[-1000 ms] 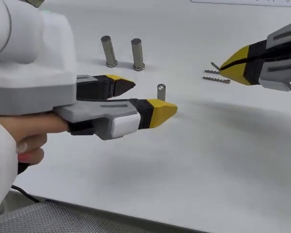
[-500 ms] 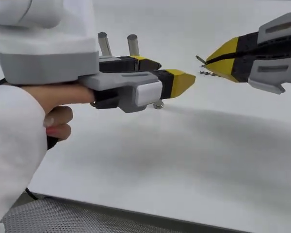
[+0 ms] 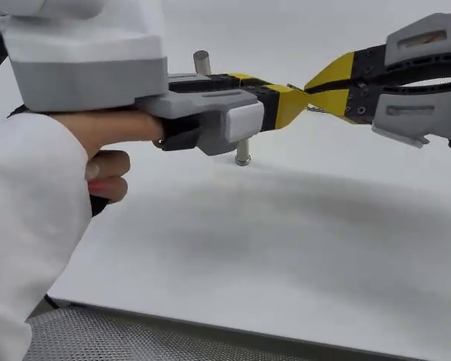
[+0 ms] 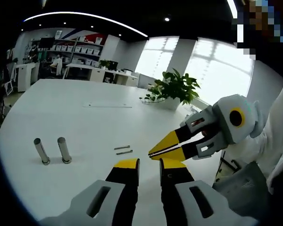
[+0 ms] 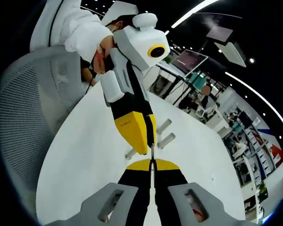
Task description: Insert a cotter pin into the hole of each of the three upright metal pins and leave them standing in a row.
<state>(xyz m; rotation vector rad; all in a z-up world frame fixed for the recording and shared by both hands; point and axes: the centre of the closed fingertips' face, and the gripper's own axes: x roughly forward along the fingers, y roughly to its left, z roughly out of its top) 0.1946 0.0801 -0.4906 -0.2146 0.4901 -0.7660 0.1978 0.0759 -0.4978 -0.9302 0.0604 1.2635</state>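
- Your left gripper [image 4: 149,164] has its jaws a narrow gap apart and holds nothing. It hovers right over the nearest metal pin [image 3: 243,154], and a careless dip could topple that pin.
- Your right gripper [image 5: 151,165] is clamped on a thin cotter pin [image 5: 151,151], its tips almost touching the left's. A bump could twist it or shake it loose.
- The other two metal pins [image 4: 63,149] stand close together behind, where a wide sweep would knock them over.
- Two spare cotter pins [image 4: 122,149] lie farther back on the table [image 3: 286,248], easily scattered.

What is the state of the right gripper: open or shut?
Shut. The right gripper pinches a thin cotter pin between closed yellow tips.
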